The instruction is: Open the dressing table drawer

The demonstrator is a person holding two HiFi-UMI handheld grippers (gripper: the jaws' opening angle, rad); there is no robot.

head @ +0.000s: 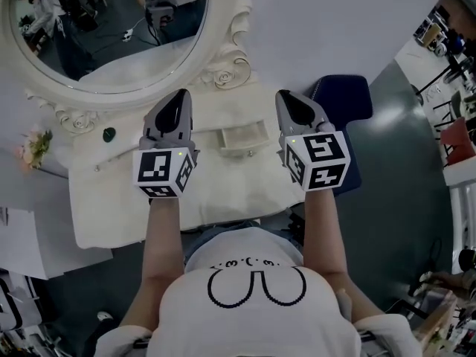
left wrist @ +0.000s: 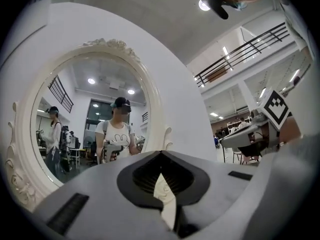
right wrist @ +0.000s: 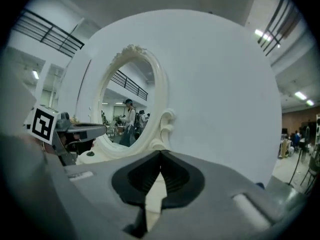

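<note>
Drawer [head: 242,138] of the dressing table: small, central, just below the carved frame of the mirror [head: 216,58], seemingly drawn out already, pale inside open to the head view. Left hand-held gripper [head: 182,94] and right hand-held gripper [head: 281,95]: both held high above the table [head: 119,199], one to each side of the drawer, pointing roughly level toward the mirror, both pressed together at the tips and pinching nothing.

Likely trouble from here, judged from this layout alone:

Striking the mirror frame or the glass by pushing either nose further forward at this height. Mirror large and close in both gripper views, so little margin ahead.

Catching the protruding drawer front on the way down and nudging it back in or skewing it in its slot. Cause: a descent too near the middle of the table.

Pulling further than needed, should more opening be wanted, and tipping the shallow drawer clean out. Cause: a light box and no stop visible from above.

Reaching for the drawer front with closed tips and merely shoving it. Better to spread first, then close.

Sweeping the small dark green thing [head: 109,134] or the flowers [head: 33,147] off the left part of the table with a careless left forearm.

Snagging the blue seat [head: 343,99], just beside the table's right end, with a wide swing of the right arm.
</note>
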